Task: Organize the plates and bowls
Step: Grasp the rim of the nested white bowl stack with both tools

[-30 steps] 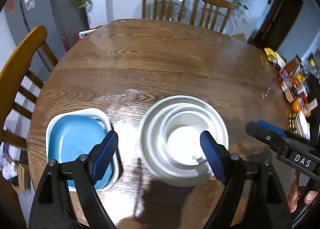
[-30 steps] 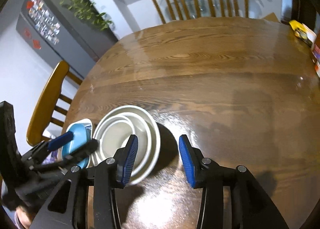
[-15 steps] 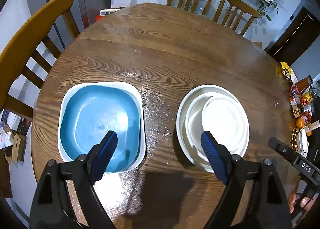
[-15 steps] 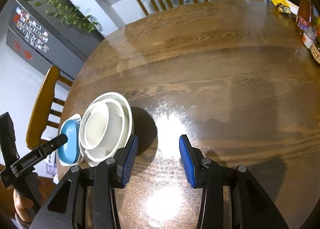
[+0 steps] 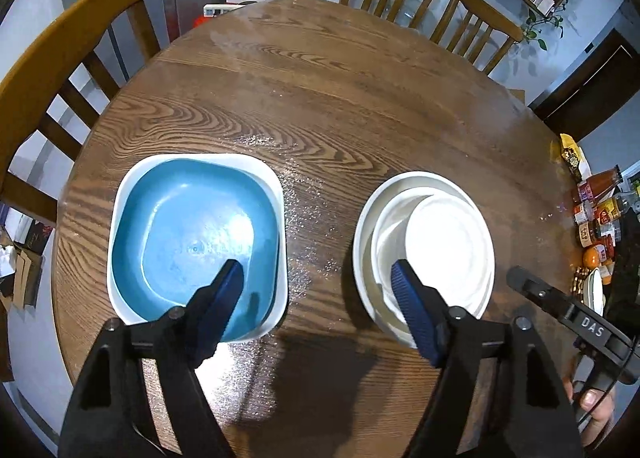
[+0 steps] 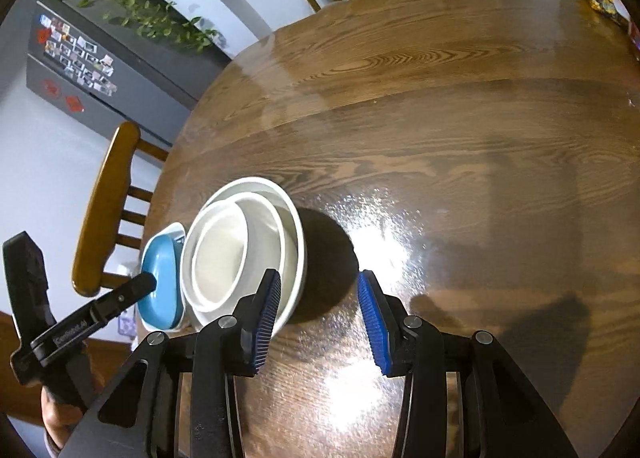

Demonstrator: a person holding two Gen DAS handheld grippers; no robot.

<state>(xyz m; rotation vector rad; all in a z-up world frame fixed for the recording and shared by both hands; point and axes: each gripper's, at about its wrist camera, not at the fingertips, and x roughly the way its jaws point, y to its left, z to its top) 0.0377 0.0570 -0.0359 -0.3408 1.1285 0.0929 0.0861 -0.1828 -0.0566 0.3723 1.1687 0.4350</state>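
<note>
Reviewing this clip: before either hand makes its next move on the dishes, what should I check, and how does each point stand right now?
1. Left tongs open and empty: ok.
2. Right tongs open and empty: ok.
3. Blue plate sits nested inside the white square plate: ok.
4. White bowls nested in one stack, though the inner ones sit off-centre toward the right: ok.
5. The two stacks stand apart on the table, with bare wood between them: ok.
6. Whether more dishes are left to sort: cannot tell; only a white dish at the far right edge, among bottles, partly shows.
</note>
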